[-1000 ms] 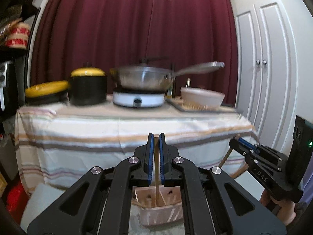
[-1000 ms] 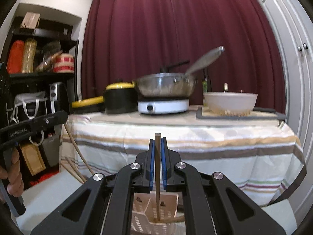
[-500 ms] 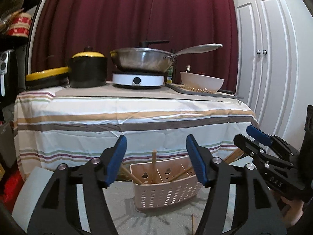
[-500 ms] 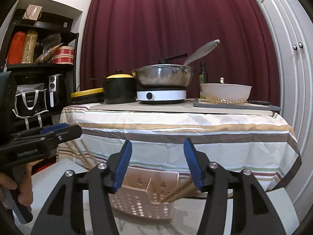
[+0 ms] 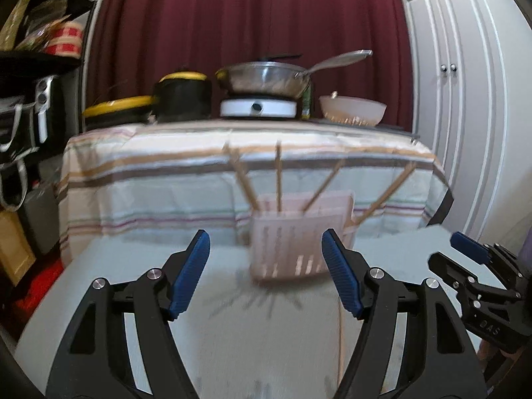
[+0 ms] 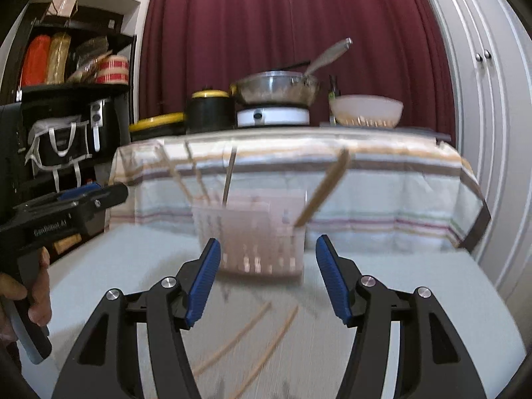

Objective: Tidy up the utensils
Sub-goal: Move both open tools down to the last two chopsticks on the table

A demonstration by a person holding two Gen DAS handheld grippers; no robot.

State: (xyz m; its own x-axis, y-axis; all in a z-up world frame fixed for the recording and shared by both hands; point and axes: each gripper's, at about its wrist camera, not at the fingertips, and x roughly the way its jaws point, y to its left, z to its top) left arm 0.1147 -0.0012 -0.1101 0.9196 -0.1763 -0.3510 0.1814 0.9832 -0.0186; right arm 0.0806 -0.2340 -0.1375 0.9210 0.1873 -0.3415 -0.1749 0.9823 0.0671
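Two grippers, both spread with nothing between the jaws: left gripper [image 5: 266, 272] opening a touch wider, right gripper [image 6: 267, 276] holding its gap. Landmark is the pale perforated caddy [image 6: 252, 232], standing on the light surface [image 6: 415, 282] ahead of both grippers, in front of the striped tablecloth [image 6: 382, 186]. Chopsticks [image 5: 278, 174] already stand in the caddy, leaning out at different angles. Left wrist view gives roughly five sticks there; motion blur makes the count unsure, and the right wrist view reads as four or five. Loose chopsticks [image 6: 239, 339] lie on the surface nearer than the caddy, just ahead of the right gripper: two counted there. One more thin stick [image 5: 339, 332] lies nearer than the caddy by the left gripper's right finger; may be one of the same pair, cannot tell. Judgement: task well along, most sticks sorted, at least two left to lift and drop in. Caddies: one. Behind the caddy, on the clothed table: one pan [image 5: 266, 78], one bowl [image 5: 352, 109].
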